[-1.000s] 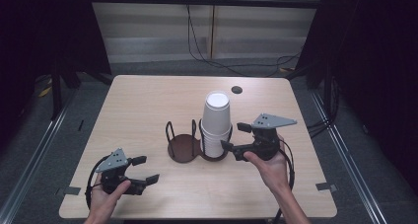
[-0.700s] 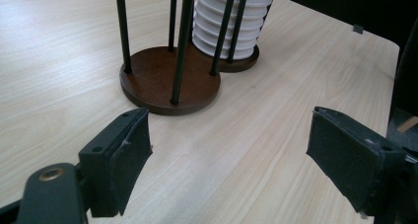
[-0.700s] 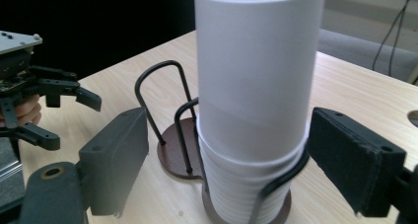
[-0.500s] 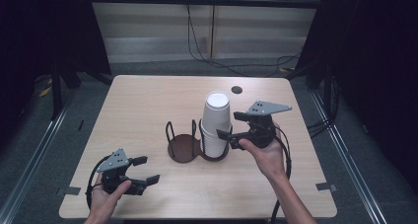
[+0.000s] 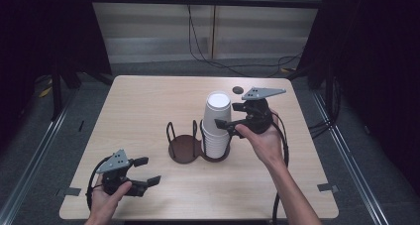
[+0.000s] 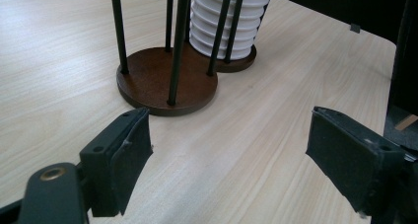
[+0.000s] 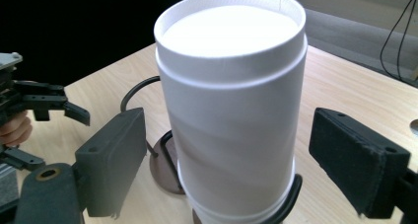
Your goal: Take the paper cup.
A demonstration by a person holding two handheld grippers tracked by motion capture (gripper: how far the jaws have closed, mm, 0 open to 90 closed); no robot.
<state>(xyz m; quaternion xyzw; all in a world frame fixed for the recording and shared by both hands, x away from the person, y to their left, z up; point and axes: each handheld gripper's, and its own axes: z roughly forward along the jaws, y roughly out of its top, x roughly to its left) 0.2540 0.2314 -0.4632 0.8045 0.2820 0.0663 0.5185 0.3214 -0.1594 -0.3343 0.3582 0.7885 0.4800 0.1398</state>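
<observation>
The jaws of the right gripper (image 7: 217,165) stand spread on both sides of the top cup (image 7: 231,100) and do not touch its wall. This cup is upside down on the stack of white cups (image 5: 216,136), which stands in one ring of the dark cup holder (image 5: 184,146) near the middle of the surface (image 5: 148,101). The jaws of the left gripper (image 5: 143,171) are also spread and hold nothing; it rests low at the near left corner, well apart from the holder. I judge the step is reaching to take the top cup. Next, the right jaws should press on the cup wall and lift it straight up, perhaps toward the empty ring.
</observation>
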